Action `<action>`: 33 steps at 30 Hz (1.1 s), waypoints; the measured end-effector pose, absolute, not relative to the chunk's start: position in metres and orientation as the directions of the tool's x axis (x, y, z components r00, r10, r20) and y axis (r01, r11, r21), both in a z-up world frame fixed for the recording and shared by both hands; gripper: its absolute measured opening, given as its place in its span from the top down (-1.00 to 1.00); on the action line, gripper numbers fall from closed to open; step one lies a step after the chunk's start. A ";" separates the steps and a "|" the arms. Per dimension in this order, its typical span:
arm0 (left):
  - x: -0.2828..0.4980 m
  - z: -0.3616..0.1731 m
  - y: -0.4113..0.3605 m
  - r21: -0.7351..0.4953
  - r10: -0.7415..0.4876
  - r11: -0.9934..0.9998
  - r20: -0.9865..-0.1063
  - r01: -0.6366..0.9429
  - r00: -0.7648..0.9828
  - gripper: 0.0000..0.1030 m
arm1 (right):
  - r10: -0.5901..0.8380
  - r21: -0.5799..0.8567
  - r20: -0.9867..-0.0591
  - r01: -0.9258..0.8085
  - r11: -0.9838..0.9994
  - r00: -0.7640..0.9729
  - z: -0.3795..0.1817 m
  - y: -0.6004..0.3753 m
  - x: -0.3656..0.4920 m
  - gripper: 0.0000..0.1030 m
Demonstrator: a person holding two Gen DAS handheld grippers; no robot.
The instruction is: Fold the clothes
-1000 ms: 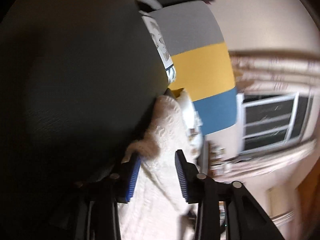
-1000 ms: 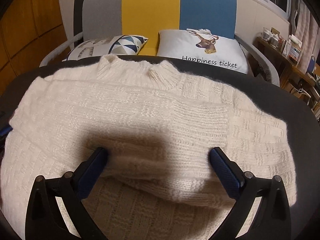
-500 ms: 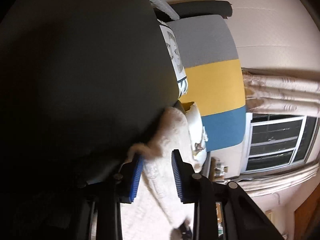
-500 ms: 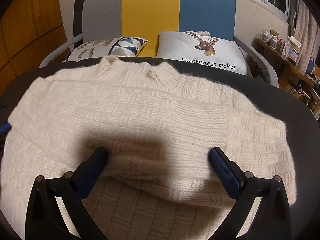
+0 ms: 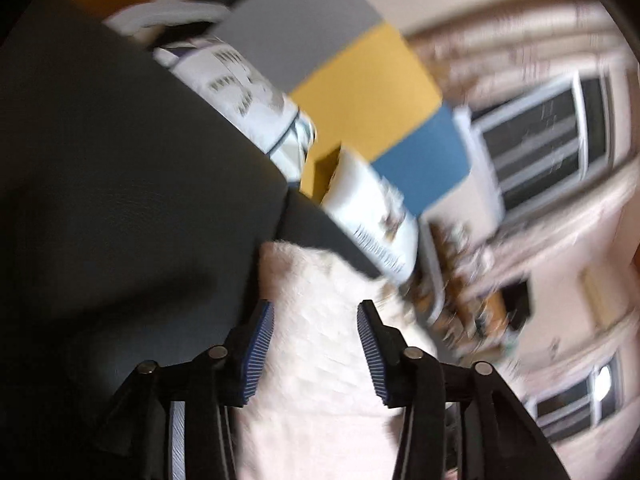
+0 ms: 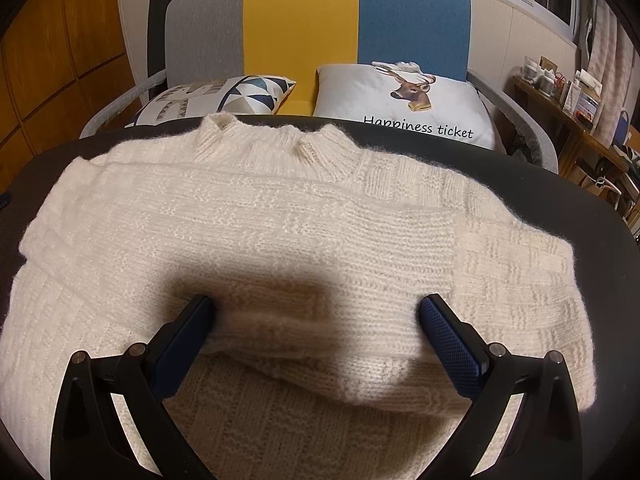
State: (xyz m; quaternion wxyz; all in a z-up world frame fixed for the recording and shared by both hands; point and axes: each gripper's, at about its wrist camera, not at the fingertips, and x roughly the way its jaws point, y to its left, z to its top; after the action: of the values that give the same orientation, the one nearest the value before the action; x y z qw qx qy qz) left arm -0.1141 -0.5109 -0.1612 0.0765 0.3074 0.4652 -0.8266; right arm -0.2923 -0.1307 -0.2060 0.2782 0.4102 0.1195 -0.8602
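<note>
A cream knitted sweater [image 6: 304,216] lies flat on a dark round table [image 6: 600,240], collar at the far side, with one sleeve folded across its chest. My right gripper [image 6: 316,320] is open wide just over that folded sleeve, whose cuff lies between the fingers without being pinched. In the blurred left wrist view, my left gripper [image 5: 316,344] is at the sweater's side edge and its jaws are opening. The cream sweater [image 5: 316,320] shows in the gap, and the pads do not seem to press it.
Behind the table stands a sofa [image 6: 300,20] in grey, yellow and blue with a deer pillow [image 6: 400,96] and a triangle-patterned pillow [image 6: 216,96]. A cluttered wooden shelf [image 6: 560,92] runs along the right wall under a window. Dark tabletop [image 5: 120,200] fills the left wrist view's left side.
The left gripper has risen and rolled, so its view has turned and blurred. Its jaws, narrow on the sweater's edge before, now stand wider. The right gripper and the sweater have not moved.
</note>
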 end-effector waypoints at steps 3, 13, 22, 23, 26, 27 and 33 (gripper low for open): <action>-0.141 -0.189 -0.525 -0.692 0.271 -0.587 -0.656 0.419 -0.705 0.02 | -0.380 0.021 -0.772 0.577 -0.816 -0.509 -0.206 -0.131 -0.291 -1.00; -0.157 -0.213 -0.537 -0.735 0.355 -0.561 -0.630 0.382 -0.691 0.19 | -0.370 0.003 -0.777 0.586 -0.811 -0.509 -0.200 -0.135 -0.291 -1.00; -0.143 -0.188 -0.493 -0.309 -0.067 -0.853 -0.736 0.421 -0.674 1.00 | -0.356 -0.048 -0.791 0.631 -0.775 -0.498 -0.203 -0.149 -0.293 -1.00; -0.141 -0.189 -0.492 -0.274 -0.098 -0.860 -0.738 0.430 -0.667 1.00 | -0.374 -0.012 -0.790 0.624 -0.782 -0.485 -0.205 -0.145 -0.295 -1.00; -0.130 -0.203 -0.514 -0.473 0.031 -0.762 -0.709 0.442 -0.705 0.84 | -0.385 -0.004 -0.788 0.629 -0.777 -0.480 -0.207 -0.144 -0.294 -1.00; -0.126 -0.207 -0.521 -0.534 0.072 -0.720 -0.692 0.443 -0.718 0.53 | -0.385 -0.004 -0.787 0.629 -0.777 -0.481 -0.207 -0.144 -0.294 -1.00; -0.136 -0.218 -0.555 -0.754 0.284 -0.546 -0.578 0.366 -0.765 -0.04 | -0.401 0.002 -0.792 0.654 -0.756 -0.461 -0.192 -0.145 -0.292 -1.00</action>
State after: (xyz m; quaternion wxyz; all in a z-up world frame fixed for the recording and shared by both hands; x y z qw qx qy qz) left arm -0.1357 -0.5547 -0.2180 0.0251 0.3418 0.4757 -0.8101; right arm -0.2923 -0.1454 -0.1920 0.3136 0.4137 0.1531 -0.8409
